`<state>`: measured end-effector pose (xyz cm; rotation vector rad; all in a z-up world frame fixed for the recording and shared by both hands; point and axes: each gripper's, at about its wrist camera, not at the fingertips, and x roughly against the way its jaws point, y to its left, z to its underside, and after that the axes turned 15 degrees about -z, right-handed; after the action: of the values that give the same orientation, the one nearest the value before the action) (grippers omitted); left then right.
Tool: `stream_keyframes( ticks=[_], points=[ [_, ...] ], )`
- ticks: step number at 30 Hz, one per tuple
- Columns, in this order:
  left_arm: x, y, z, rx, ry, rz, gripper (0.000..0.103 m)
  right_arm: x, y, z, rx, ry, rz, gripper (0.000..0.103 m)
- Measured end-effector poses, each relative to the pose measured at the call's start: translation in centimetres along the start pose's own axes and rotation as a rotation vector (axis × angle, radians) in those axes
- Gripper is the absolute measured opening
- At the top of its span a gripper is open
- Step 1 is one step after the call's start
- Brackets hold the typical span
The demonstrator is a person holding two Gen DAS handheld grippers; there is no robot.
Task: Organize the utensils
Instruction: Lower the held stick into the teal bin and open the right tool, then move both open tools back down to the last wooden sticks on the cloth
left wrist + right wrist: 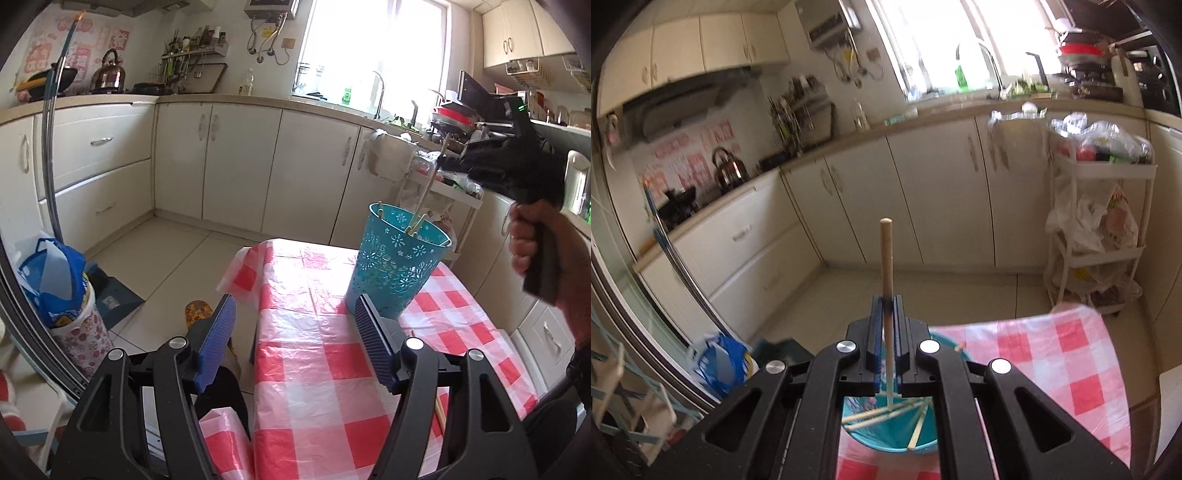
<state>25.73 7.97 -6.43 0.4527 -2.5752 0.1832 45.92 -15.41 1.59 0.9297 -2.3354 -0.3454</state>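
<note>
A teal perforated bucket (397, 262) stands on the red-checked table (325, 369). My right gripper (886, 301) is shut on a wooden chopstick (885, 254) and holds it upright over the bucket (886, 432), its lower end inside. Several chopsticks (879, 415) lie in the bucket. In the left wrist view the right gripper (448, 162) hangs above the bucket with the chopstick (424, 195) slanting into it. My left gripper (295, 317) is open and empty, low over the table's near left edge. Another chopstick (439, 415) lies on the table by its right finger.
White cabinets (221, 162) run along the far wall, with a kettle (109, 74) on the counter. A white trolley (1097, 229) with bags stands right of the table. A bin with a blue bag (59, 284) stands on the floor at left.
</note>
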Motion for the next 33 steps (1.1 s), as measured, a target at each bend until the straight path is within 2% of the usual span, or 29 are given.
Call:
stream_keyframes(
  ticks=[6,9,17,23,28,33],
  points=[
    [0.6,-0.4,0.1,-0.028,-0.010,-0.017,0.068,-0.5,-0.1,1.9,-0.013,0.033,0.004,0.009],
    [0.9,-0.4,0.2,-0.027,-0.008,-0.014,0.070,0.5,0.5,2.4,-0.006,0.024,-0.001,0.015],
    [2.1,-1.1,0.2,-0.050,-0.030,-0.019,0.073,3.2,1.6,3.9,-0.015,0.007,-0.034,0.017],
    [3.2,-1.7,0.2,-0.066,-0.043,-0.019,0.076,6.0,2.0,6.3,-0.037,-0.001,-0.050,0.022],
    [4.2,-2.2,0.4,-0.081,-0.050,-0.017,0.079,7.4,1.3,10.4,-0.064,0.050,-0.017,0.023],
    [4.9,-2.8,0.6,-0.105,-0.045,-0.012,0.081,7.3,-1.1,15.8,-0.128,0.149,0.055,0.023]
  ],
)
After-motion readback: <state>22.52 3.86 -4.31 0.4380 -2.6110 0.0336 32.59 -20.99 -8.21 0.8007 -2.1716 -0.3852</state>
